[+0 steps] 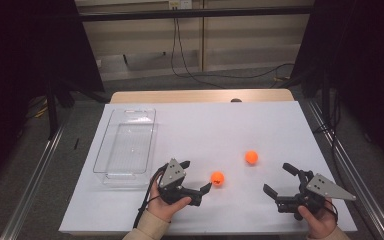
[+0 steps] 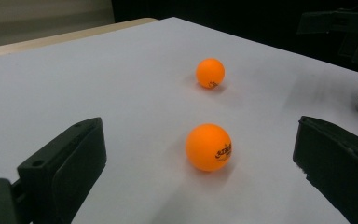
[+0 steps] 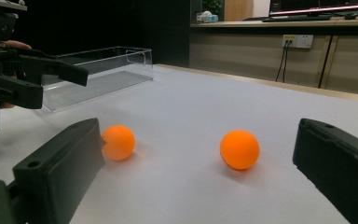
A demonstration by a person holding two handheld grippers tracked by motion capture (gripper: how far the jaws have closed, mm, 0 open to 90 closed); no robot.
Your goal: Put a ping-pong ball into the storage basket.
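Above the white table (image 1: 230,125), seen from the high view, a person's two hands hold a gripper apiece near the front edge. At left, the left gripper (image 1: 196,176) has its jaws spread wide, with the near orange ball (image 1: 217,178) lying on the tabletop just off their tips, untouched. A second orange ball (image 1: 251,157) sits a little farther back and to the right, roughly between the two tools. At right, the right gripper (image 1: 280,179) is likewise spread open and holds nothing, its jaws pointing toward the table's middle. A clear plastic tray (image 1: 105,150) rests at the table's left side, well apart from both balls.

Along the left gripper view, the two black jaws stand far apart at the bottom corners. The near orange ball (image 2: 209,147), printed with dark lettering, lies on the white surface between them but slightly ahead, touching neither. The second orange ball (image 2: 210,73) sits beyond it, and part of the right gripper (image 2: 349,32) shows at upper right.

From the right gripper view, the jaws again gape open. One ball (image 3: 239,149) lies between them and ahead; the other (image 3: 118,142) sits just behind the left-hand jaw. The left gripper (image 3: 70,70) hangs at far left before the clear plastic tray (image 3: 121,65).
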